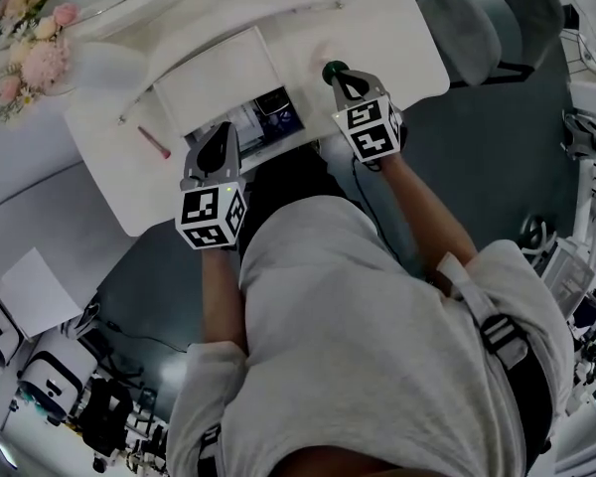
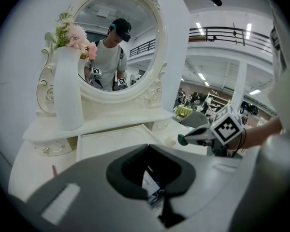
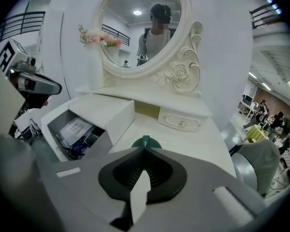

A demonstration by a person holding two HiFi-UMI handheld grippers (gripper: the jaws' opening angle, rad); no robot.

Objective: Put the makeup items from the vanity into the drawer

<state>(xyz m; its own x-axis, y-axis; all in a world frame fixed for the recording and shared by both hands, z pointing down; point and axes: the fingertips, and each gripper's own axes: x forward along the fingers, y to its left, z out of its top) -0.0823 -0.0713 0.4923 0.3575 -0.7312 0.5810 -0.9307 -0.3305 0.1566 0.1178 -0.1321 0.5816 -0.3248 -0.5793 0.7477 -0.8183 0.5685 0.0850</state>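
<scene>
My right gripper [image 1: 339, 78] is shut on a small dark green round item [image 1: 334, 69] and holds it above the white vanity top [image 1: 397, 38], just right of the open drawer [image 1: 288, 139]. In the right gripper view the green item [image 3: 145, 141] peeks out past the shut jaws. The drawer [image 3: 117, 124] holds a white card, a dark case and other small things. My left gripper [image 1: 219, 139] hangs shut over the drawer's near left part with nothing in it. A thin pink pencil [image 1: 154, 142] lies on the vanity to the left.
An oval mirror [image 2: 116, 42] stands at the back of the vanity, with a white vase of pink flowers [image 2: 67, 91] on the shelf to its left. A small closed drawer with a knob [image 3: 181, 122] sits under the mirror. A grey chair [image 1: 477, 18] stands on the right.
</scene>
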